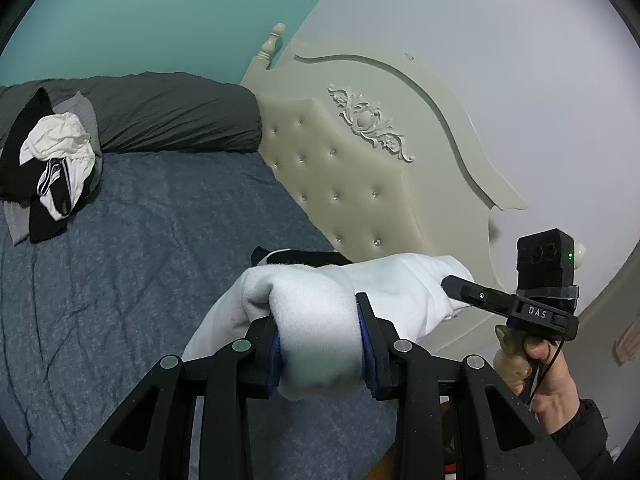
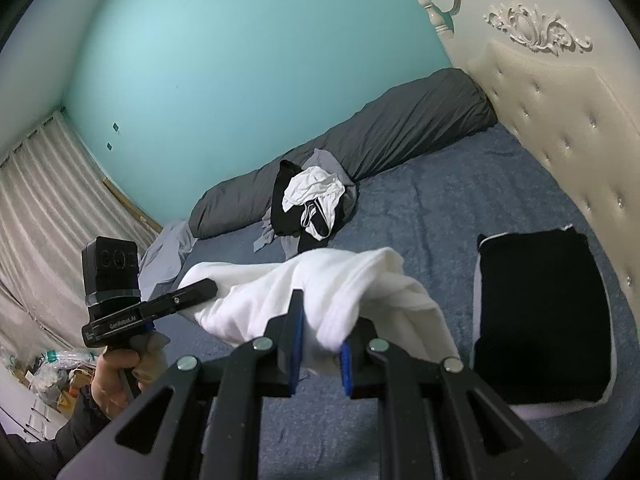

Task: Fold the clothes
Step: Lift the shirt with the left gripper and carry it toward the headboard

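Folded white garment [image 1: 320, 304] held above the blue bedspread [image 1: 140, 260], long axis running side to side between both grippers. Left gripper [image 1: 320, 344] clamped on one thick rolled end, fingers [image 1: 370, 320] moderately apart. Right gripper [image 2: 320, 344] pinching the other, thinner end, fingers [image 2: 294, 320] narrow. Folded black garment [image 2: 540, 320] flat by the headboard [image 2: 560, 120]; unfolded clothes pile [image 1: 52, 168] against the grey bolster [image 1: 168, 112].
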Demonstrator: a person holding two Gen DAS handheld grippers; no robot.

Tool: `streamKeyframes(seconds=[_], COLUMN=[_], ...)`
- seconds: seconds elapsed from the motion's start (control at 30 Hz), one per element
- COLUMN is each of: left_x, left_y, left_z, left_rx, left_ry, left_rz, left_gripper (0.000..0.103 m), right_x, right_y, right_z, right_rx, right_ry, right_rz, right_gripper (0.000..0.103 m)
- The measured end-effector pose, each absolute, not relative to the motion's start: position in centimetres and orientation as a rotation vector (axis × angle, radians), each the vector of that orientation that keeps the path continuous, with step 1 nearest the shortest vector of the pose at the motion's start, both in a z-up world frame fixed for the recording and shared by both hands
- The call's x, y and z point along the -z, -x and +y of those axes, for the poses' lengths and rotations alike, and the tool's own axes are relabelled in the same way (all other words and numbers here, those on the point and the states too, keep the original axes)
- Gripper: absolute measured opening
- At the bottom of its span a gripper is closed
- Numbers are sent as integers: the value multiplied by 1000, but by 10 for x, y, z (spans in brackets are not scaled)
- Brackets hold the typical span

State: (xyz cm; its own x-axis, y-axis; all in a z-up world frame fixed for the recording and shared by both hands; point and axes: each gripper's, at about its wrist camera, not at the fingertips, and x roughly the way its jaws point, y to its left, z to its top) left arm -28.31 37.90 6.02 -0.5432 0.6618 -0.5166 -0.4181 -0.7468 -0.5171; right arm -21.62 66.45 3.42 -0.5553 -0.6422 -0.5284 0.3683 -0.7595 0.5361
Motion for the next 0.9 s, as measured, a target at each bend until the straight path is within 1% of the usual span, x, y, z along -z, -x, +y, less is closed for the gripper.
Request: streamKeyframes(seconds=[0.3,0.53,0.73,0.9], left_x=[-93,-118,-113,-99], left_y=[331,395,451,479], left_z=[415,457,506,544], left_rx=[-2303,-2318,-2315,-2293], left_ry=[935,906,902,900], left_rz=[-397,-385,-368,-347], left_gripper=[34,34,34,34], right_x=[-54,-71,-70,-63], right_y=[268,327,379,406], right_z=[696,732,772,804], right_rx=[2297,2346,2414,2477], right_ry=[-920,-857,-840,-826], right_rz=[-505,-514,-495,-445], right_gripper=[14,14,14,14])
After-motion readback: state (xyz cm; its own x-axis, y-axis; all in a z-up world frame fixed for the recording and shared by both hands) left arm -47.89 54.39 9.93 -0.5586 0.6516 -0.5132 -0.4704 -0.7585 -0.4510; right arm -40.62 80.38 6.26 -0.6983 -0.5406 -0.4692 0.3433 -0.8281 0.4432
